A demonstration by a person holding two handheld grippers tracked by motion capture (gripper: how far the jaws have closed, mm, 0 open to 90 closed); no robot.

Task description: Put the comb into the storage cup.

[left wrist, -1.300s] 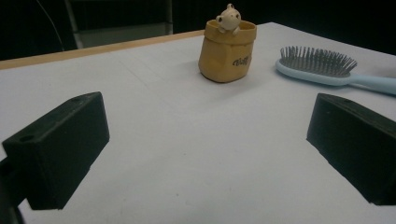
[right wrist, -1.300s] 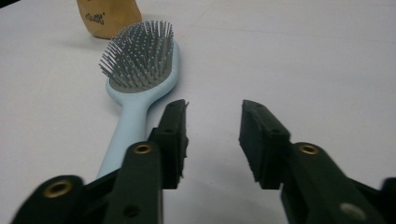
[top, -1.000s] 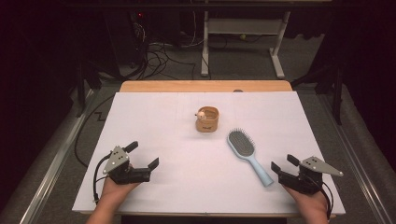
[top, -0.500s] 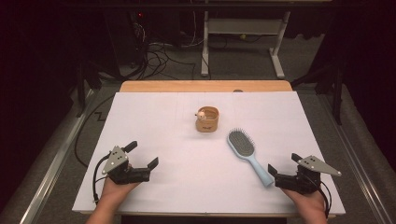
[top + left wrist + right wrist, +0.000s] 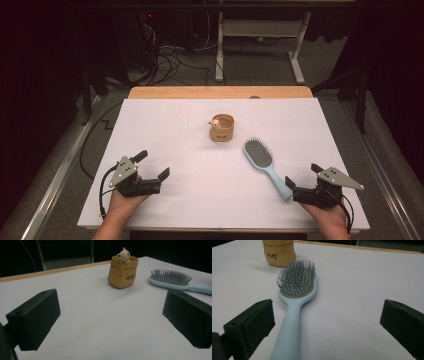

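While the right gripper [image 5: 327,322] has just spread wide, we see the hairbrush [image 5: 295,302] handle btwn its jaws, untouched, end cut off; left gripper [image 5: 110,322] spread, empty.

Small dark script on tan pouch [image 5: 123,272] front, ahead of left gripper [image 5: 110,322]; also seen past right gripper [image 5: 327,322]. Too small to read.

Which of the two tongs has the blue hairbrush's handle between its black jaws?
The right tongs: the hairbrush handle runs between its open jaws. The left tongs have just bare table between theirs.
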